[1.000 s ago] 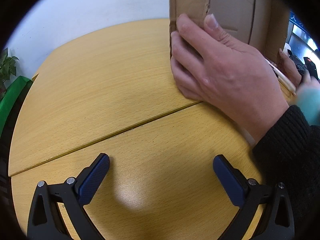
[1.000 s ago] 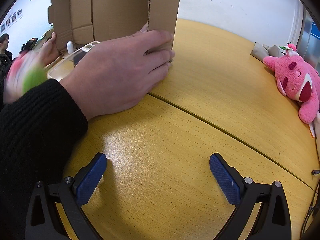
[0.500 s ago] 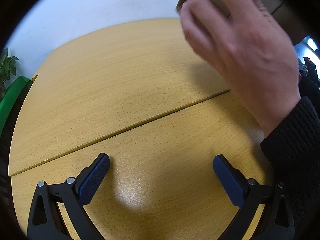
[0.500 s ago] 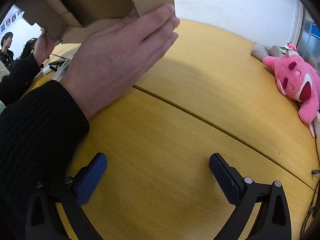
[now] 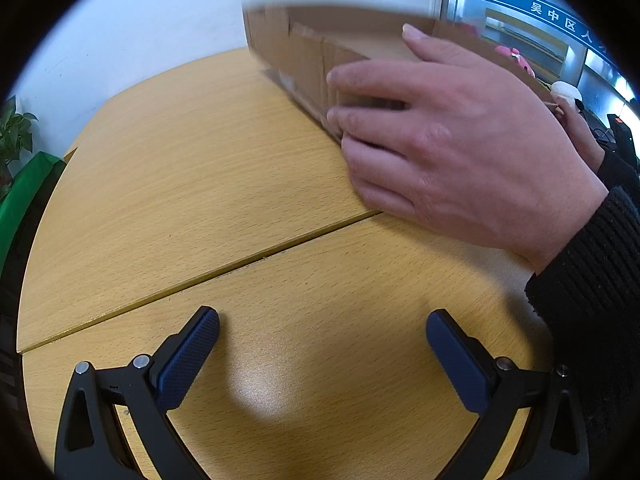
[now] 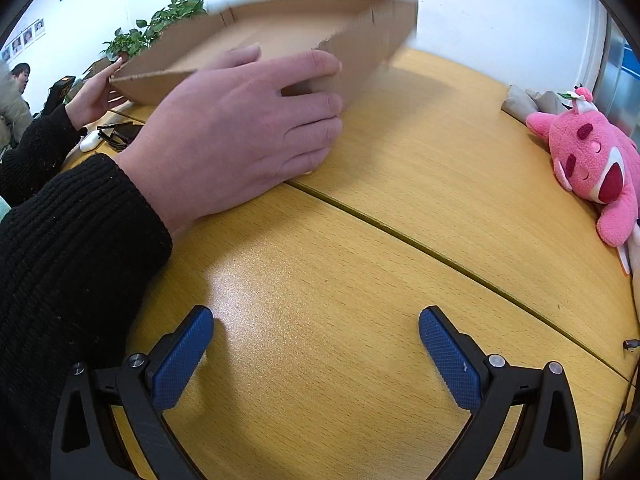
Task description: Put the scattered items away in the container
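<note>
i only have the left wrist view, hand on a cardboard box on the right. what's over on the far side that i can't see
Observer: In the right wrist view a pink plush toy lies at the far right edge of the table, well apart from the cardboard box.
Operator: ok is the right gripper holding anything
Observer: No. The right gripper is open with only bare tabletop between its blue pads.
Operator: anyone else on the box
Observer: Yes, a second hand in a black sleeve touches the box's far end, opposite the near hand.
</note>
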A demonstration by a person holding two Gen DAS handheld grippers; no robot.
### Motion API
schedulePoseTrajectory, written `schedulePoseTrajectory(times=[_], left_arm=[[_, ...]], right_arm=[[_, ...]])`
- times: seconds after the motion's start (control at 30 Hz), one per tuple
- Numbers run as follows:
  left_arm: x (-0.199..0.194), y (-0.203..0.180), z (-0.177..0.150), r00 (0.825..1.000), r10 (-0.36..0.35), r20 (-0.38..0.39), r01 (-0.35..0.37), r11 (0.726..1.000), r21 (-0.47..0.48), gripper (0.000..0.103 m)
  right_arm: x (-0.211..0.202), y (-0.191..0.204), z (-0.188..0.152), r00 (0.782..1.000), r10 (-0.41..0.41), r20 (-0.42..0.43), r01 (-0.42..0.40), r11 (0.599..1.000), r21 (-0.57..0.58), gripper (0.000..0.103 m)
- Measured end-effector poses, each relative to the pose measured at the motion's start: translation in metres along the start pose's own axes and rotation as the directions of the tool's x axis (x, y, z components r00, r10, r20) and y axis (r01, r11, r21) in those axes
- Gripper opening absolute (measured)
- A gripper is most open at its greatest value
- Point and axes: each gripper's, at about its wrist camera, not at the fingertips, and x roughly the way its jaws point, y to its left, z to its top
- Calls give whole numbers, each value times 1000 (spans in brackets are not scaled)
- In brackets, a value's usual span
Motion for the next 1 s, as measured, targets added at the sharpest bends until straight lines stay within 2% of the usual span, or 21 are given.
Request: schedulePoseTrajectory(times=[1.0], left_arm=[[3,0,1,1000,2,0,-2,1000,-1,103]], right_arm=[[0,0,1,1000,-1,0,1,1000,0,103]])
